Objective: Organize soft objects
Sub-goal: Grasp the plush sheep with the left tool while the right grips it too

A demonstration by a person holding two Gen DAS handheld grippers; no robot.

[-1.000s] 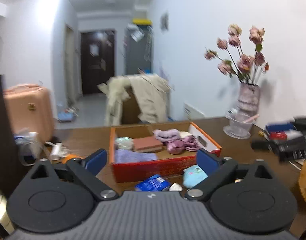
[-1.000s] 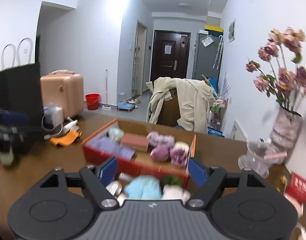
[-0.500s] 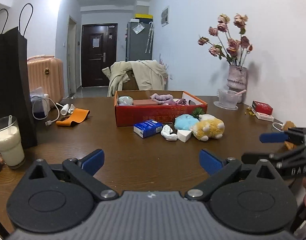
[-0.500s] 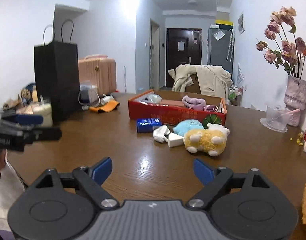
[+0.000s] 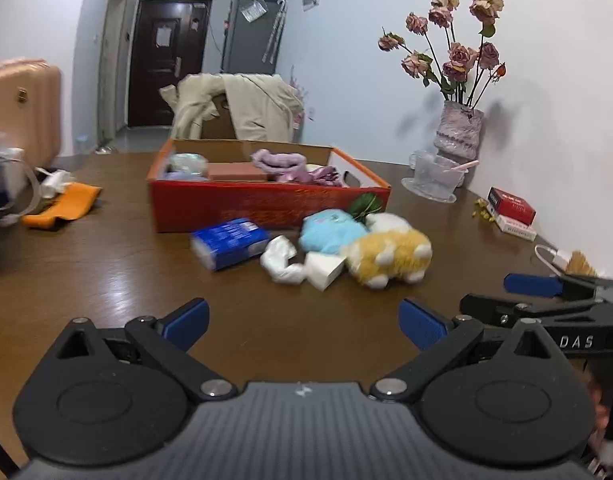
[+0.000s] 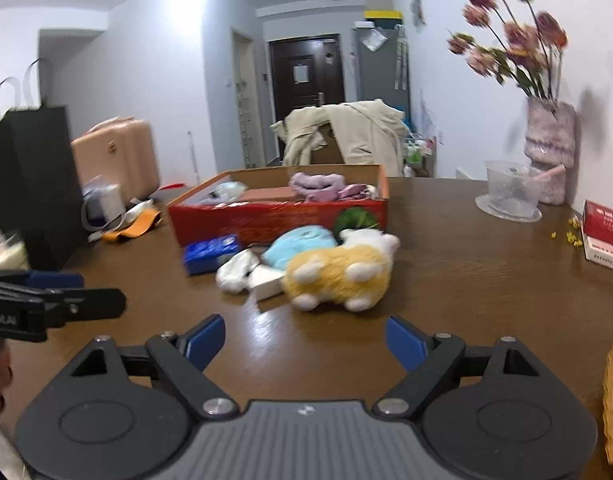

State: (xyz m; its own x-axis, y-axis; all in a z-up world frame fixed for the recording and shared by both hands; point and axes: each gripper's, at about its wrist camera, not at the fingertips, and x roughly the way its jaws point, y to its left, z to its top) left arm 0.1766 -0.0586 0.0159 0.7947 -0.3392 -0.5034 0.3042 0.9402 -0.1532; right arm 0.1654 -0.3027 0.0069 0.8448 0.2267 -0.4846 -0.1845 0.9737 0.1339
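A red cardboard box [image 5: 266, 206] [image 6: 278, 216] stands mid-table and holds purple cloths [image 5: 290, 168] and a pink block. In front of it lie a yellow-and-white plush [image 5: 390, 256] [image 6: 338, 272], a light blue plush [image 5: 330, 232] [image 6: 298, 244], a white crumpled cloth [image 5: 280, 260] [image 6: 234, 270], a white block [image 5: 324, 268] and a blue tissue pack [image 5: 230, 242] [image 6: 210, 252]. My left gripper [image 5: 302, 320] is open and empty, short of the pile. My right gripper [image 6: 306, 338] is open and empty, just short of the yellow plush.
A vase of dried roses [image 5: 458, 132] [image 6: 550, 148], a clear glass bowl [image 5: 436, 178] and red boxes [image 5: 512, 210] stand at the right. An orange cloth [image 5: 62, 204] and cables lie left. A black bag [image 6: 30, 184] stands at the left edge.
Both grippers moved forward toward the pile of soft things after pulling back from the box; the pile looks larger and nearer. Both stay open and empty.
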